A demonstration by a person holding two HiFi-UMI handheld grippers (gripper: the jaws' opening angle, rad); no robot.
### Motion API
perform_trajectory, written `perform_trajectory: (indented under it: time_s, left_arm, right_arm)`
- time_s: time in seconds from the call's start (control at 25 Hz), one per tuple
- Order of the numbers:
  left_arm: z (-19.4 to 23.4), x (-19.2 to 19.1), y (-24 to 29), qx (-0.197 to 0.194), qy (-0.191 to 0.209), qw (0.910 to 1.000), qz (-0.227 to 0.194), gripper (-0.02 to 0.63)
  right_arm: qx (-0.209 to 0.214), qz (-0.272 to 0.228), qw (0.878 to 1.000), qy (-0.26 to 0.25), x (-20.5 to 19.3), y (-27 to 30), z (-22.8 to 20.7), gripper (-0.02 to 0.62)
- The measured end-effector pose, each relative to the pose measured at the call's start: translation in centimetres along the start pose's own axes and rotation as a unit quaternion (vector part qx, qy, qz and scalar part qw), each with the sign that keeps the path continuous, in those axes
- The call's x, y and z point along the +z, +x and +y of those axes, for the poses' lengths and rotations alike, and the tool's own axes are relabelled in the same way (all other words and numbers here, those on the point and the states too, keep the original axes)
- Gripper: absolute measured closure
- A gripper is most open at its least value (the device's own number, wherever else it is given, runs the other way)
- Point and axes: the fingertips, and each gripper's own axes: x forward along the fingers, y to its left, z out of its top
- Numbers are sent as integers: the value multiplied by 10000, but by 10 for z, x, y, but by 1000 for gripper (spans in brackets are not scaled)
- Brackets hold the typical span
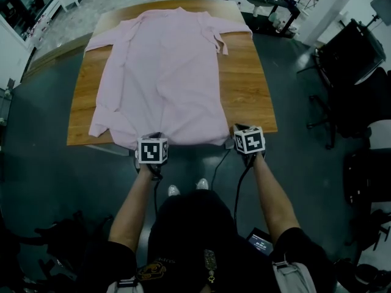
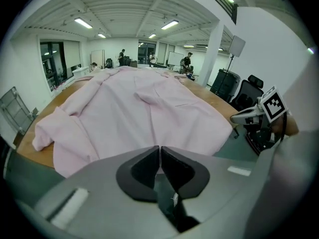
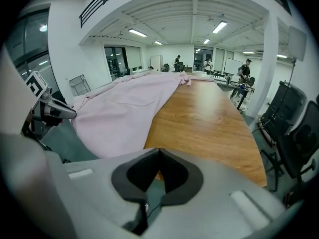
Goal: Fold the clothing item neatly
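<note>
- An open office with ceiling strip lights and a dark floor; black office chairs [image 1: 357, 60] stand off to the right of a wooden table [image 1: 247, 96].
- 1 pale pink shirt [image 1: 162, 78] lies spread flat on the table, collar at the far edge and hem at the near edge, where it droops slightly over the side.
- The shirt covers the left and middle of the top; a strip of bare wood runs along the right edge.
- 1 sleeve lies down the left edge with its cuff by the near left corner; the other is bunched up near the far right corner.
- The left gripper [image 2: 159, 151] sits at the hem by the near edge, jaws brought together, with a thin line of pink cloth seemingly nipped between them.
- The right gripper [image 3: 158, 153] is at the near edge just beside the hem's right corner, jaws closed on nothing, bare wood beyond the tips.
- The 2 grippers are side by side, apart.
</note>
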Motion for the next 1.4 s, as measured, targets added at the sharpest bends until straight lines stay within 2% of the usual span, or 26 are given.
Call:
perform_trajectory:
  time_s: [0.28, 0.4, 0.52, 0.64, 0.68, 0.72, 1.2, 1.4]
  left_arm:
    - [4, -8, 9, 2, 24, 9998, 196, 584]
    - [2, -9, 10, 33, 20, 9997, 221, 584]
    - [2, -9, 11, 60, 13, 9997, 236, 584]
    - [0, -8, 11, 85, 2, 9997, 234, 584]
    - [0, -8, 11, 92, -4, 9997, 234, 584]
    - [0, -8, 11, 93, -6, 9997, 232, 584]
    - [-42, 4, 23, -265, 110, 9994, 181, 581]
    - [-42, 0, 22, -229, 73, 9996, 171, 581]
  right_arm:
    - [525, -294, 9977, 310, 13, 3, 16, 568]
    - [696, -291, 9965, 348, 18, 9, 22, 529]
    - [808, -203, 9961, 305, 22, 18, 29, 518]
    - [778, -29, 9968, 152, 19, 23, 28, 533]
    - [798, 27, 9968, 87, 19, 24, 27, 575]
    - [810, 67, 9967, 32, 19, 23, 25, 585]
    - [58, -112, 9999, -24, 36, 3, -37, 589]
    - [154, -135, 9998, -54, 30, 4, -30, 588]
